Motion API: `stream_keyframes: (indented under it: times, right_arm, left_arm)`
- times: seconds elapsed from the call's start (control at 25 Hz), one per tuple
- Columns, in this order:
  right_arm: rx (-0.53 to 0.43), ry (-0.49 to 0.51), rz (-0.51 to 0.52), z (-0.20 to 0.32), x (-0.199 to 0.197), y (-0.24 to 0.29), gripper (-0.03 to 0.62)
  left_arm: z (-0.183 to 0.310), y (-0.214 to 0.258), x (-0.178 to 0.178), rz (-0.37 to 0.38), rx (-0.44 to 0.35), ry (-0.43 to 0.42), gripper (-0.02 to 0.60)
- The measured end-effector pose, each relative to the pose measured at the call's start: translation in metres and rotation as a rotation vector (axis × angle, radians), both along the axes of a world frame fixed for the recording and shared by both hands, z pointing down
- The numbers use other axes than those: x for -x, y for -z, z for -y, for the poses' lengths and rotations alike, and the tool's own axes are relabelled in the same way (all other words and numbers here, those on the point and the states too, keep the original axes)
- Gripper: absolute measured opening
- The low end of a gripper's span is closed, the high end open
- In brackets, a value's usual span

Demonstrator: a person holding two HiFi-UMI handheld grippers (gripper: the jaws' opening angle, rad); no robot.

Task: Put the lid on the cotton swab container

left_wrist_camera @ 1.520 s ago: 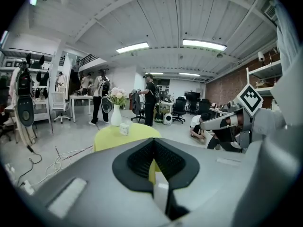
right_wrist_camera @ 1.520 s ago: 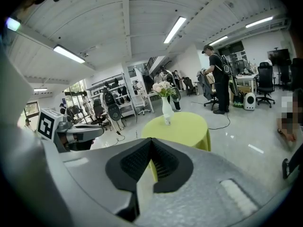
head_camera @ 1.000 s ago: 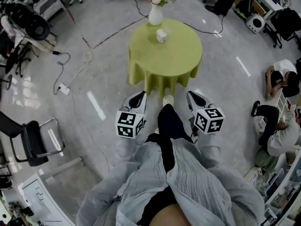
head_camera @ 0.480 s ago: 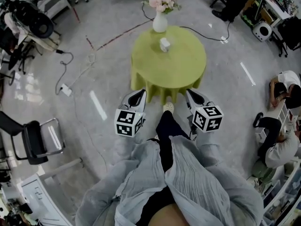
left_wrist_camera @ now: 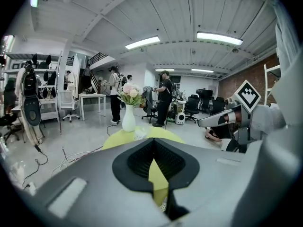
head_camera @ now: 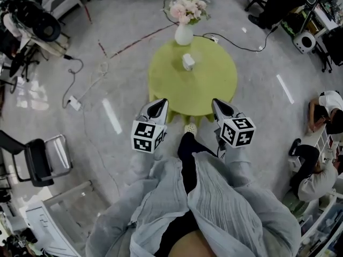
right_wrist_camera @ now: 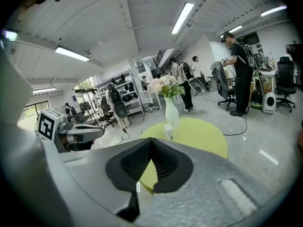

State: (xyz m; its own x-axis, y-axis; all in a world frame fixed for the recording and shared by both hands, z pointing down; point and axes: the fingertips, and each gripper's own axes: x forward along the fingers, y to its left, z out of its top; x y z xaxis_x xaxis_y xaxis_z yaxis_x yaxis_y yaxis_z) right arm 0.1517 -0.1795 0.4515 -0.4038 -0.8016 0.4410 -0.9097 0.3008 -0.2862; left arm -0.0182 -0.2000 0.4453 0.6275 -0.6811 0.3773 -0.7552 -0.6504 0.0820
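White swab container [head_camera: 188, 61] sits well beyond both jaws.

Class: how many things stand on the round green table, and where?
2. A vase of flowers at the table's far edge; a small white container just nearer, toward the middle. Anything smaller could go unseen at this distance.

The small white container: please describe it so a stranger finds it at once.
Find the round table under a yellow-green cloth. Near the tall white vase of pink flowers stands the small white container. Unlike the vase, it is low.
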Motion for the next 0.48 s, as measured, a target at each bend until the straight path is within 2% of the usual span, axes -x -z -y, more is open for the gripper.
stream_keyframes:
  times: [0.48]
  right_arm:
    - [0.065,0.069,-0.008,0.068,-0.011,-0.022,0.002]
  left_arm:
    - [0.063,-0.015,-0.011,0.015,0.043,0.056,0.018]
